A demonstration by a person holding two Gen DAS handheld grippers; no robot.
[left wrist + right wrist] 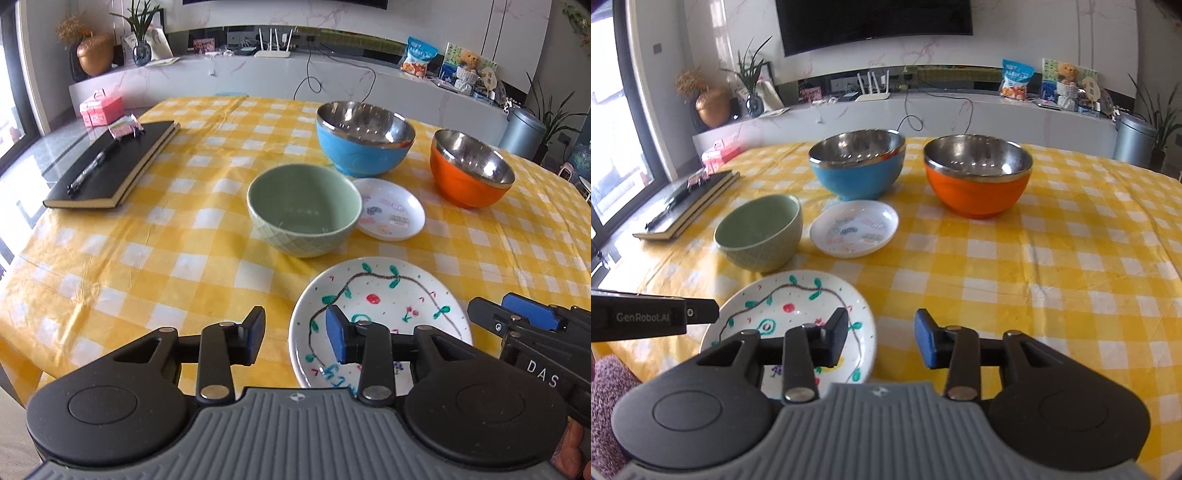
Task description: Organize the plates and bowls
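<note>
A large white plate with drawn vines (pixel 384 310) (pixel 798 314) lies near the table's front edge. Behind it stand a green ceramic bowl (pixel 303 208) (pixel 761 232) and a small white decorated plate (pixel 393 214) (pixel 855 227). Further back are a blue steel-lined bowl (pixel 364 136) (pixel 858 162) and an orange steel-lined bowl (pixel 471 168) (pixel 977 173). My left gripper (pixel 295 339) is open and empty, straddling the large plate's left rim. My right gripper (pixel 881 341) is open and empty, straddling its right rim; it also shows in the left wrist view (pixel 517 317).
A black notebook with a pen (pixel 114 166) (pixel 687 206) lies at the table's left. The yellow checked tablecloth (pixel 166 258) (pixel 1034 277) covers the table. A white counter with clutter (pixel 960 107) stands behind.
</note>
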